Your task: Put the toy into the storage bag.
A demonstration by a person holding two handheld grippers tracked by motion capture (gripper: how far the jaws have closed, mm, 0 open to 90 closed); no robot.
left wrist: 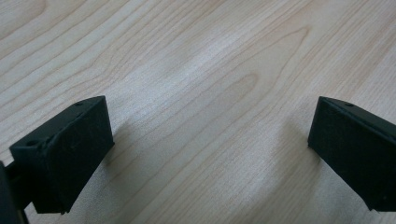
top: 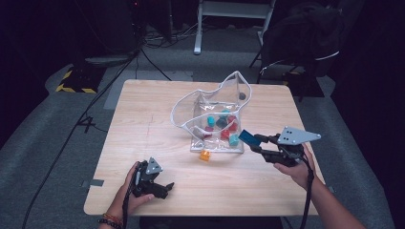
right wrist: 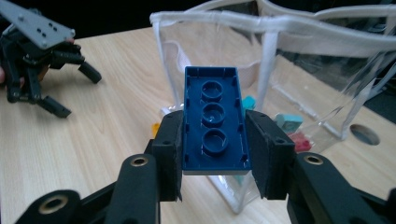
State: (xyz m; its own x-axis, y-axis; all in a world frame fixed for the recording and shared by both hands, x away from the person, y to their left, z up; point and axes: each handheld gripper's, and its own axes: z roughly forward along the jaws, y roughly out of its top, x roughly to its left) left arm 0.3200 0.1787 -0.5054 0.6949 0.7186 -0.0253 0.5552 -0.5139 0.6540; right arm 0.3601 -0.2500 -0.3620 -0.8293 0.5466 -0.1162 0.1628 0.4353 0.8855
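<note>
The wooden bench (top: 143,143) carries one clear pouch (top: 210,102) with a white-trimmed mouth, standing open near the middle, a little toward the far right. The work in hand looks like loading toy bricks into it, and it seems well along: several small bricks (top: 222,125) already lie inside, teal, red and dark ones. The high view lets me count roughly seven or eight, though they overlap and an exact tally is not possible.

Two bricks appear left to go. One blue brick (right wrist: 214,126) is clamped between the right tongs (right wrist: 214,156), underside up with its three round sockets showing, held above the bench at the near right corner of the pouch and not yet over the mouth. One orange brick (top: 205,155) sits on the bench just in front of the pouch's near edge.

The left tongs (top: 165,188) rest at the near left of the bench, well apart from the pouch, jaws spread wide with nothing between them but bare wood.
</note>
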